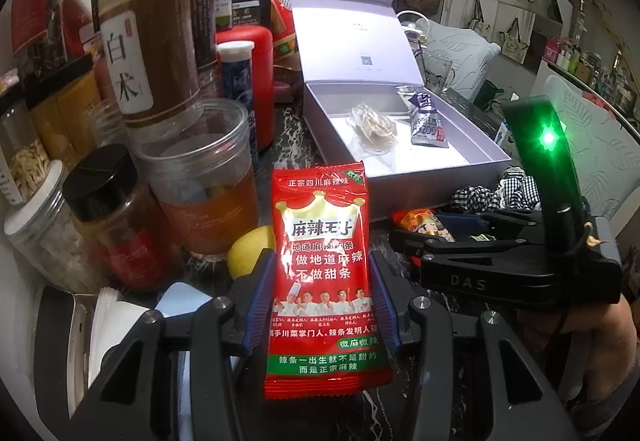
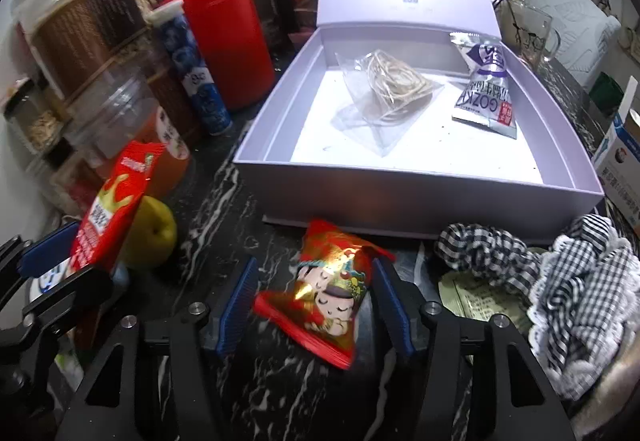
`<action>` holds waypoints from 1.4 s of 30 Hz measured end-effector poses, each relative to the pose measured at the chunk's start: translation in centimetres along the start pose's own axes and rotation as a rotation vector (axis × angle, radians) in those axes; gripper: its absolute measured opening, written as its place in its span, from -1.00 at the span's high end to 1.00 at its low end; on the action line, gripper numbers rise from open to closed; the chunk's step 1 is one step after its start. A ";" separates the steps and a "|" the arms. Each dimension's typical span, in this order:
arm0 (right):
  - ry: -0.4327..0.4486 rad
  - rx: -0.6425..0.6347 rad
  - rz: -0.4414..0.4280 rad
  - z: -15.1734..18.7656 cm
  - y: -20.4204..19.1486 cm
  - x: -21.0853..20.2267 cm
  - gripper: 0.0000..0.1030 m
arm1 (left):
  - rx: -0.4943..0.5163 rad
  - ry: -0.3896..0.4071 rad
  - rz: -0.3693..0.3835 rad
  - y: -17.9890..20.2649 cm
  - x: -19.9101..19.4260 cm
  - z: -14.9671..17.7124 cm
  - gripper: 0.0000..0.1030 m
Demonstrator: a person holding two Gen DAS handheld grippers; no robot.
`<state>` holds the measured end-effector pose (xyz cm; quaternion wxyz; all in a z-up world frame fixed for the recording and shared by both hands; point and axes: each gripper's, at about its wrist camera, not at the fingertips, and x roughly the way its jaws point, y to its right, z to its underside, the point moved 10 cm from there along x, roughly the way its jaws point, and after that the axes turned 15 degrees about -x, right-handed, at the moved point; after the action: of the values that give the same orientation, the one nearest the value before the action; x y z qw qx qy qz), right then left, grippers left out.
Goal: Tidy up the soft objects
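My left gripper [image 1: 320, 261] is shut on a red spicy-strip snack packet [image 1: 324, 241] and holds it upright above the dark marble table; the same packet [image 2: 108, 209] shows at the left of the right wrist view. My right gripper [image 2: 316, 269] points down at a small red-and-gold cartoon packet [image 2: 324, 293] that lies flat on the table. That packet sits between the blue pads [image 2: 236, 305]; the right pad is at its edge and a thin gap shows on the left. Behind stands an open lavender box [image 2: 400, 197] holding a clear bag of cord [image 2: 392, 89] and a silver pouch [image 2: 488, 89].
Jars and bottles [image 1: 144, 41] crowd the left, with a red canister [image 2: 224, 37] and a blue tube [image 2: 192, 73]. A yellow-green fruit [image 2: 152, 237] lies beside the left gripper. Black-and-white checked cloth [image 2: 560, 273] is heaped at the right, over a paper sachet [image 2: 480, 297].
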<state>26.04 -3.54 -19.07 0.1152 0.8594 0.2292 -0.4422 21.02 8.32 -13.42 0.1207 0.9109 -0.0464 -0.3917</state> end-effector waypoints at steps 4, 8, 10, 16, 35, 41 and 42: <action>-0.021 -0.033 0.014 0.2 -0.3 0.9 0.18 | -0.009 -0.007 0.002 -0.3 0.1 0.0 0.11; -0.002 -0.033 0.004 0.1 -0.4 0.6 0.29 | -0.011 -0.007 0.002 -0.2 -0.1 0.0 0.11; 0.010 -0.032 -0.012 0.3 -0.6 0.1 0.30 | -0.011 -0.010 0.011 0.1 -0.3 0.1 0.11; 0.067 -0.083 0.004 0.4 -1.1 -3.1 0.31 | -0.004 0.004 0.037 1.7 -1.1 -0.3 0.11; 0.234 -0.044 0.040 3.1 1.3 -14.6 0.31 | 0.105 0.024 0.177 11.0 -3.1 -0.3 0.11; 0.277 -0.035 0.076 3.2 3.2 -17.1 0.31 | 0.146 0.045 0.239 14.6 -3.9 -1.3 0.11; 0.286 -0.036 0.085 3.1 3.6 -17.6 0.31 | 0.149 0.047 0.246 15.0 -4.0 -1.4 0.11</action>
<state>16.75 -13.07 -6.61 0.1154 0.9204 0.2144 -0.3057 19.44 -5.17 -5.79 0.1009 0.9138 -0.1836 -0.3479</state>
